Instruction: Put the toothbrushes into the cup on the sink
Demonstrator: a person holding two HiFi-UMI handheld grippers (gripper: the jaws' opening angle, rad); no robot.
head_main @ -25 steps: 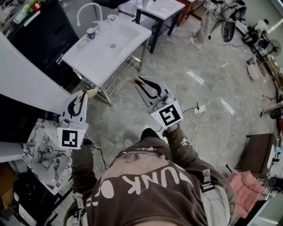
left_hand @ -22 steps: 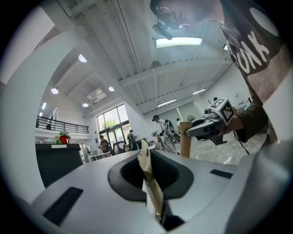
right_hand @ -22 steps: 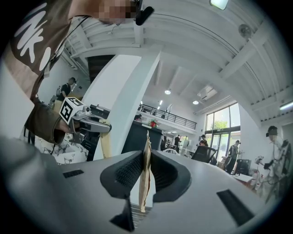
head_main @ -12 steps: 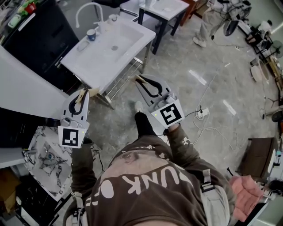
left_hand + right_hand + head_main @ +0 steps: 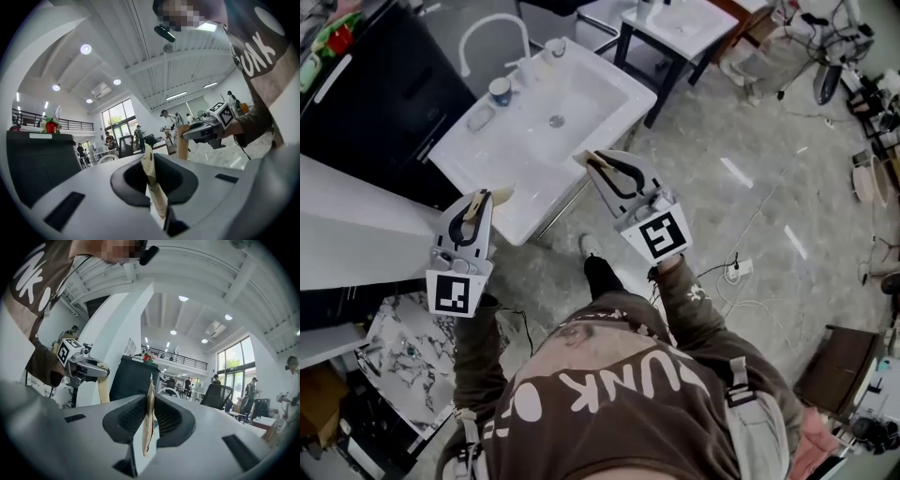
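My left claw (image 5: 476, 197) is clenched on a pale wooden toothbrush (image 5: 151, 180), with the handle pinched between the pads and the end poking out past them. My right claw (image 5: 596, 161) grips a second pale toothbrush (image 5: 149, 420) the same way. In the head view the right claw overlaps the near rim of the white rectangular sink (image 5: 581, 112), and the left is just off its near corner. The small blue-and-white cup (image 5: 500, 91) stands on the far rim by the white curved tap (image 5: 492, 28), well apart from both brushes.

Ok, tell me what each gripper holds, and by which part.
The left gripper clamps a tan toothbrush near its upper end; the right gripper clamps another toothbrush likewise, shafts hanging below the jaws.
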